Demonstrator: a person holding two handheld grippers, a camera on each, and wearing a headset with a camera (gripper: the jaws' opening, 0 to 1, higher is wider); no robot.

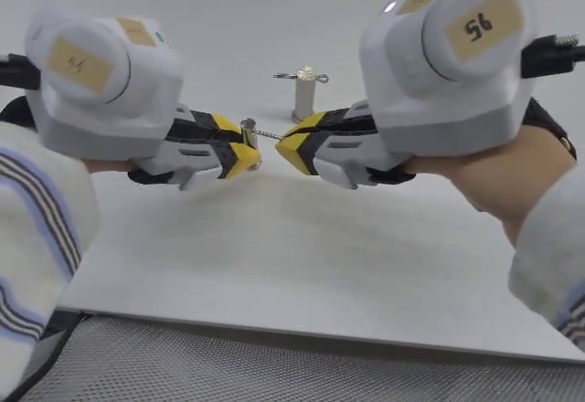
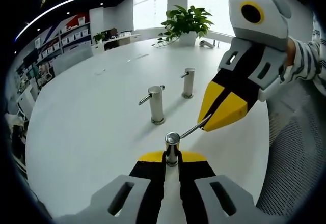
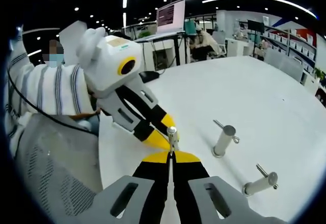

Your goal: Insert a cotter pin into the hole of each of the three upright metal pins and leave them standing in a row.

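1. Your left gripper (image 1: 245,153) reaches in from the left, roughly level, with its yellow tips pointing right. Your striped sleeve (image 1: 37,228) trails off behind it to the lower left.
2. Its jaws are pressed together on the shaft of a short metal pin (image 2: 172,145). The pin stands upright between the tips, its rounded head just above them. The jaws hide its foot, so you cannot tell whether it touches the table.
3. Your right gripper (image 1: 289,142) mirrors it from the right, also near level. Its tips sit just beside the left gripper's, almost nose to nose. Your right hand (image 1: 494,178) is wrapped under the white body.
4. Its jaws are closed on a thin cotter pin (image 2: 193,129), which slants from the yellow tips to the head of the held metal pin. The free end touches that head. The views do not show whether it has entered the hole.
5. Farther out on the white table (image 1: 274,256) stand the near upright pin (image 2: 156,104) and the far upright pin (image 2: 188,81). They are apart from each other, and each has a cotter pin crosswise through its top.
6. Both grippers sit toward the table's front edge, between you and those standing pins.
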